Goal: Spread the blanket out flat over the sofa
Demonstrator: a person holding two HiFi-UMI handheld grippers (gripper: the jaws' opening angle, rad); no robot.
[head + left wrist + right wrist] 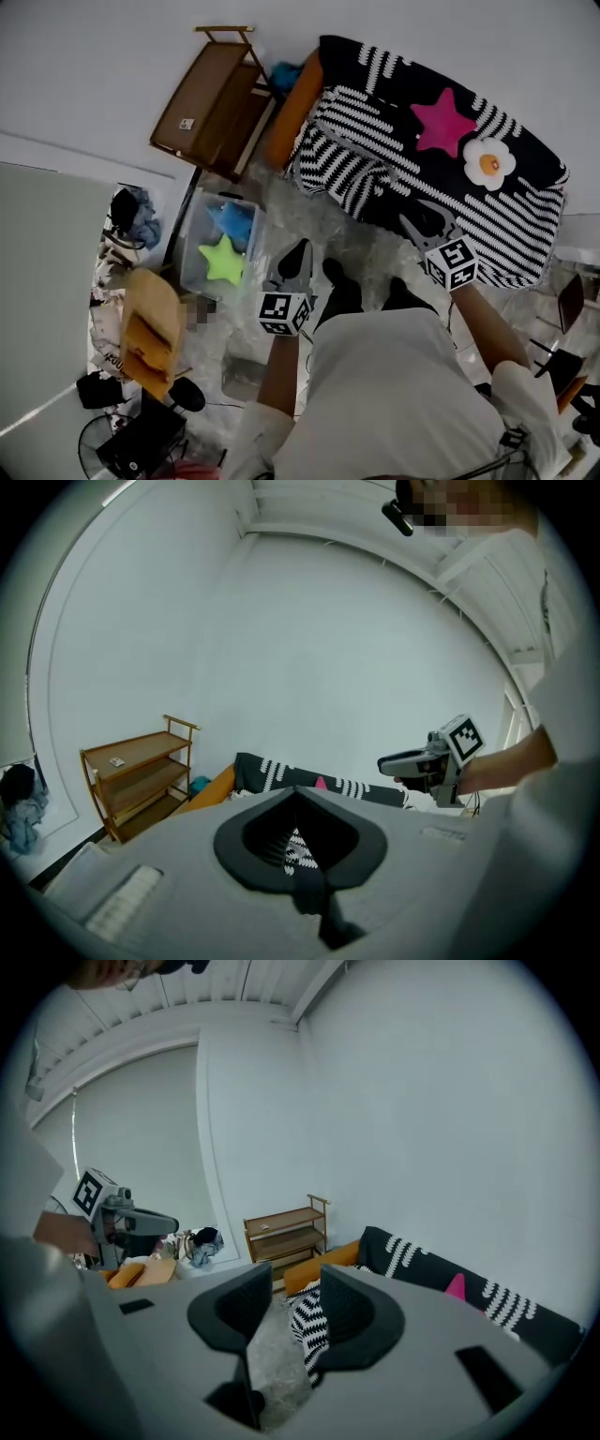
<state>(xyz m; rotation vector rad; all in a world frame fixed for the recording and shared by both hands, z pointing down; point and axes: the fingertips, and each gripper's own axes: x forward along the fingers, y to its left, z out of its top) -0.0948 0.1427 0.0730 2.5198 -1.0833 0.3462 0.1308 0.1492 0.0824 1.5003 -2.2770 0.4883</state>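
- Blanket (525, 220), black with white stripes, lies over the sofa (292, 111) at far right. The sofa's orange left end is bare.
- Blanket's near-left part is bunched and rumpled, hanging down the sofa front toward the floor.
- Pink star cushion (441, 123) and fried-egg cushion (489, 162) sit on top of the blanket.
- Left gripper (298, 251) is over the floor, well clear of the blanket, jaw tips together, nothing held.
- Right gripper (412, 225) is at the blanket's near edge, jaws apart with a clear gap, nothing between them.
- Wooden shelf (211, 103) is far left of the sofa; a clear bin (200, 230) with a green star (223, 260) is nearer.
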